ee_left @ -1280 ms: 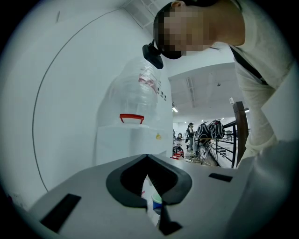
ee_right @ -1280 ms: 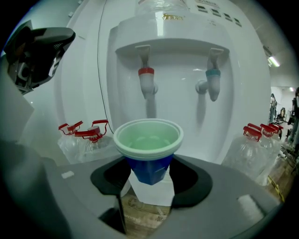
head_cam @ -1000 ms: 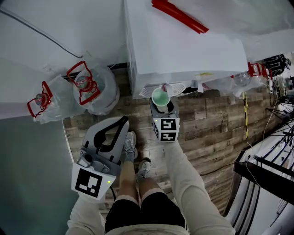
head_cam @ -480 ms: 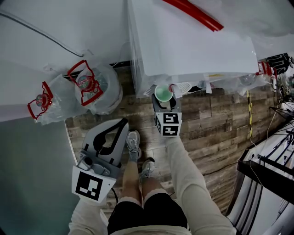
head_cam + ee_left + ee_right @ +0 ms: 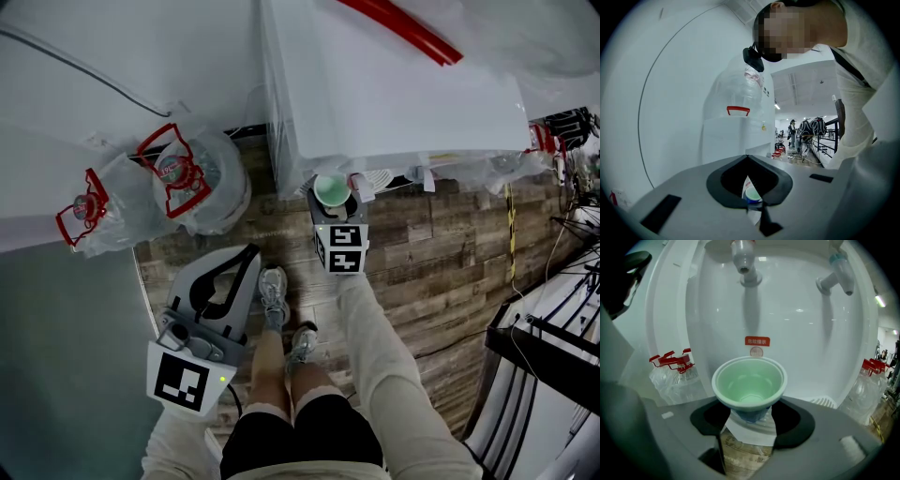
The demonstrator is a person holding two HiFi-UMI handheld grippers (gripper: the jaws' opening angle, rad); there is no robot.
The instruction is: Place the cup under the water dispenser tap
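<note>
A pale green cup [image 5: 749, 383] with a bluish base stands upright between the jaws of my right gripper [image 5: 749, 416], which is shut on its lower part. The cup sits in the recess of the white water dispenser [image 5: 394, 94], below and slightly in front of the left tap [image 5: 743, 258]; a second tap [image 5: 836, 275] is to the right. In the head view the cup [image 5: 330, 189] is at the dispenser's front edge, with the right gripper [image 5: 333, 204] behind it. My left gripper [image 5: 251, 253] hangs lower left, shut and holding nothing.
Two large water bottles [image 5: 192, 178] with red handles, wrapped in plastic, stand on the wooden floor left of the dispenser. A white drip grille [image 5: 825, 401] lies right of the cup. More bottles [image 5: 506, 161] and a dark metal rack [image 5: 553, 347] are at the right. The person's feet [image 5: 281, 314] are below.
My right gripper has sunk a little with the cup and gone closer in under the dispenser's front. The left gripper has stayed where it was.
</note>
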